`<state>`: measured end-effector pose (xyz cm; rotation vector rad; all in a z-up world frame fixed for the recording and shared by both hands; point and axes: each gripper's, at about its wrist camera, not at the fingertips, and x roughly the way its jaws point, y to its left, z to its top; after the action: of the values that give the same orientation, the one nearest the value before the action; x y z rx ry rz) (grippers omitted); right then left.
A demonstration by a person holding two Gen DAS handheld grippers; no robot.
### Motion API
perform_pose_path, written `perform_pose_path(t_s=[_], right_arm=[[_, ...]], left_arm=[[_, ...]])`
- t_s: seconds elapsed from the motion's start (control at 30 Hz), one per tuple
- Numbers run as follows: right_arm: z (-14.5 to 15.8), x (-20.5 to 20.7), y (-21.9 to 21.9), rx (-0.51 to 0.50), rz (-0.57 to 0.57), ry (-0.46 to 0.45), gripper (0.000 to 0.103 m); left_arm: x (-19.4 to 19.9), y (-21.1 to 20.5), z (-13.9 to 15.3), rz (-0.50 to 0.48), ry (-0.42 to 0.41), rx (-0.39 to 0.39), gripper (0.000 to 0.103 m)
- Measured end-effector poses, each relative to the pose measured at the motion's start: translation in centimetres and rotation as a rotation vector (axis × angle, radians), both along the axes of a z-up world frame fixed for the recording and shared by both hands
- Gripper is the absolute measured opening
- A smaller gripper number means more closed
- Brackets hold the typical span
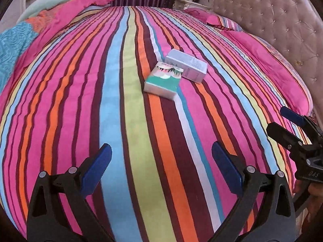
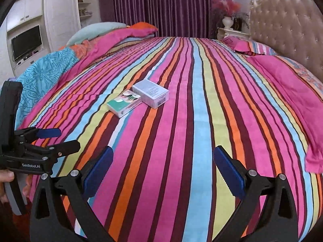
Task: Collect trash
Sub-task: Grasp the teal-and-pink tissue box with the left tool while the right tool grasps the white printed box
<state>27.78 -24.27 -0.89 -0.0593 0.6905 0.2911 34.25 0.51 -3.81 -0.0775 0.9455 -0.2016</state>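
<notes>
Striped cloth in pink, orange, blue and maroon is covering the bed (image 1: pixel 125 104) under both grippers, and nothing is standing between them and the trash. Ahead of the left gripper (image 1: pixel 161 161) a green box (image 1: pixel 162 84) is lying flat on the spread, with a grey box (image 1: pixel 186 65) just beyond it and slightly to the right, the two touching or nearly so. From the right gripper (image 2: pixel 163 165) the same pair is sitting ahead and to the left, the green box (image 2: pixel 124 102) nearer and the grey box (image 2: pixel 151 95) beside it with a barcode end facing this way. Pink pillows (image 2: pixel 282 76) are lying to the right along a tufted headboard (image 2: pixel 286 26); folded bedding (image 2: pixel 48 70) is piled far to the left, with purple curtains (image 2: pixel 165 6) and a vase (image 2: pixel 227 23) behind the bed. Both grippers are spread wide, blue pads well apart, holding nothing and hanging above the spread without touching the boxes. Each is showing at the edge of the other's view, only partly: the right one is cut off by the frame in the left view, and only bits of the hand (image 2: pixel 6 178) gripping the left one are showing. Print on the boxes is too small to read.
</notes>
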Motion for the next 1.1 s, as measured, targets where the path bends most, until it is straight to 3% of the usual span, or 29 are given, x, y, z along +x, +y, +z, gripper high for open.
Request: perform_pose_path(t_s=[0.17,0.57,1.1], right_arm=[[-0.6,3.6,-0.1,0.015,0.015,0.024,0.095],[-2.0,10.9,2.0,-0.094,0.132,0.064,0.095],[-3.0,16.0,3.9,-0.133,0.230,0.110,0.095]], left_arm=[[3.7,-0.3,-0.6,0.004,0.001,0.014,0.096],[10.7,-1.6,-2.4,-0.010,0.042,0.057,0.096],[15.7,0.0,-3.4,0.034,0.050,0.113,0.096]])
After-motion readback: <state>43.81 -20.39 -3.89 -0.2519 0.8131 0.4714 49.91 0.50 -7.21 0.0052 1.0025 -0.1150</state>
